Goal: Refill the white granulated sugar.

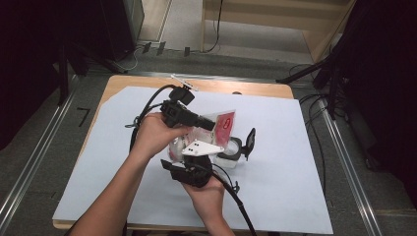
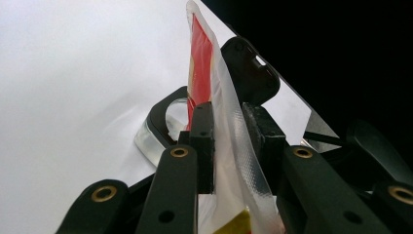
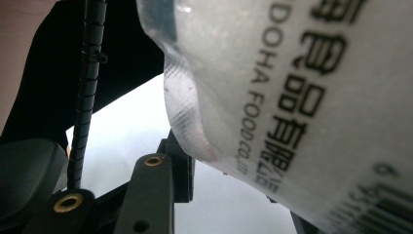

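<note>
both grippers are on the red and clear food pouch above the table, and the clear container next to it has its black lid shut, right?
Not quite: the lid is open. In the high view the clear container has its black lid tipped up. The rest holds: the left gripper and right gripper are both at the pouch, with the left jaws closed on it in the left gripper view.

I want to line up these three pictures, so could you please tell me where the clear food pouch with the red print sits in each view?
High view: the pouch is at mid-table, held up between both grippers.
Left gripper view: the pouch stands edge-on at centre, clamped between the jaws.
Right gripper view: the pouch fills the upper right, printed side facing the camera.
Shared landmark: the white table sheet behind it in all three views.
</note>
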